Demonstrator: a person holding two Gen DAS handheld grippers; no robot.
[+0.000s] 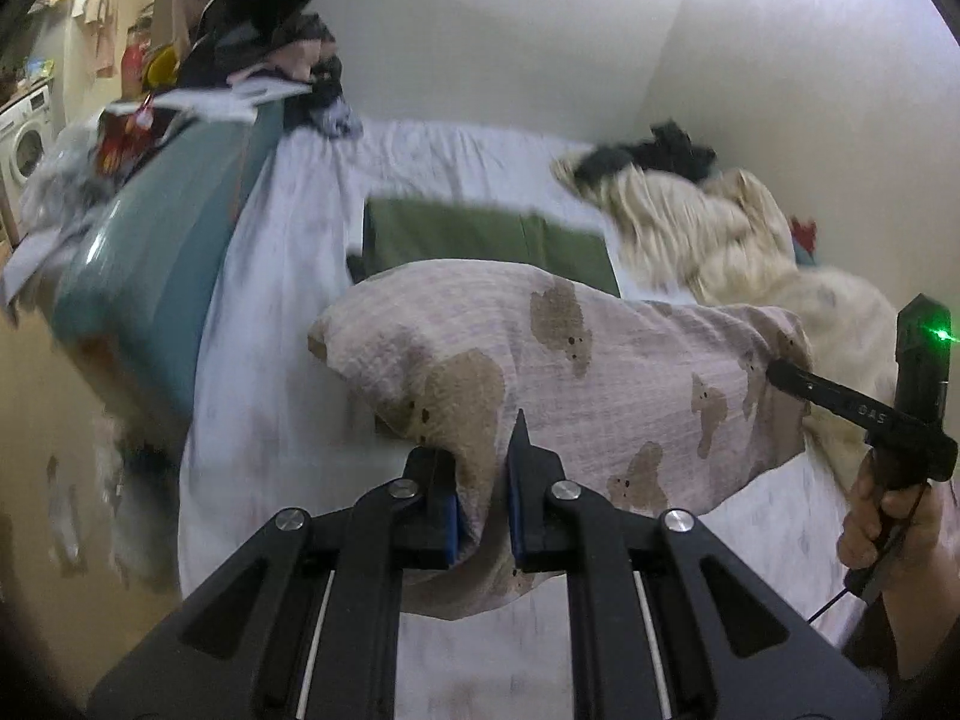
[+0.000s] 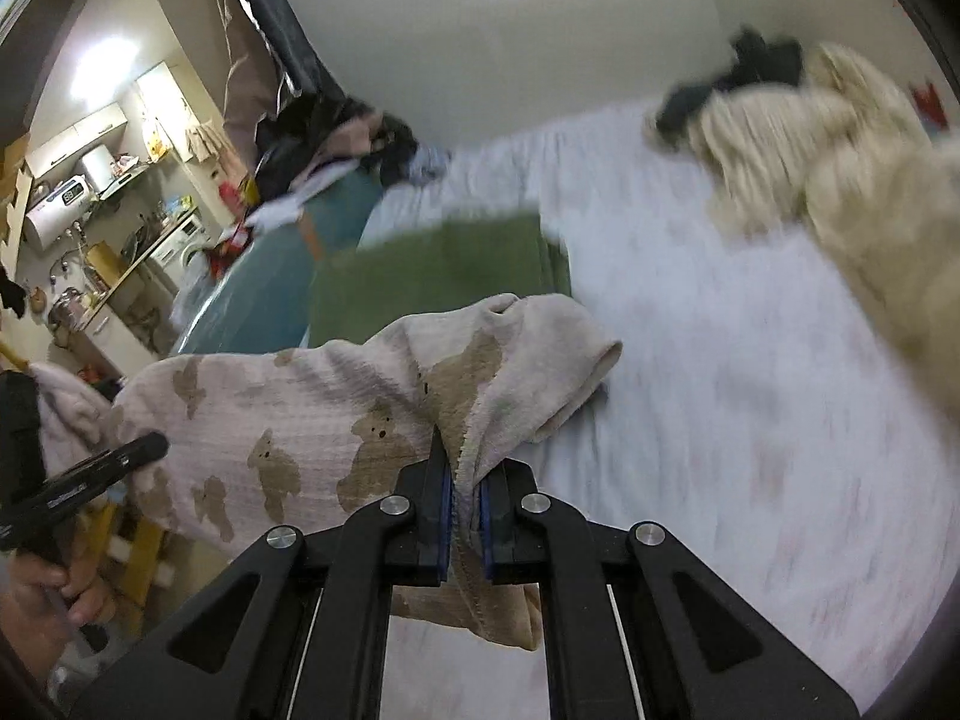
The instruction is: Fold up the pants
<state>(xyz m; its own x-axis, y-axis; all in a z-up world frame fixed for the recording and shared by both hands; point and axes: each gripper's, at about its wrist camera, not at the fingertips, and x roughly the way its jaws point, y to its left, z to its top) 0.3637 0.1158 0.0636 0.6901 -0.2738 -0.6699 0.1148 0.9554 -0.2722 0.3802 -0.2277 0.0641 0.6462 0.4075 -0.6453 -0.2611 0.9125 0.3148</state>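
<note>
green folded cloth (image 1: 480,237) | cream fluffy blanket (image 1: 690,222) | washing machine (image 1: 24,144) | teal mattress edge (image 1: 150,240)

Pants (image 1: 570,372): pale pinkish-beige crinkled cloth, faint fine stripes, scattered brown bear-shaped patches with small dark dots for eyes.

Bed sheet (image 1: 288,276) under the pants: pale lavender-white with faint reddish smudged print.

Folded garment (image 2: 438,276) just beyond the pants: plain olive green.

Fluffy blanket (image 1: 690,222) to the right of the green garment: cream, shaggy.

Cloth (image 1: 654,153) on the blanket's far end: black.

Mattress edge (image 1: 156,276) left of the sheet: teal.

Both grippers: black frames, blue finger pads (image 1: 450,525). Green light (image 1: 942,335) on the right gripper's body.

Washing machine (image 1: 27,138) far left: white.
</note>
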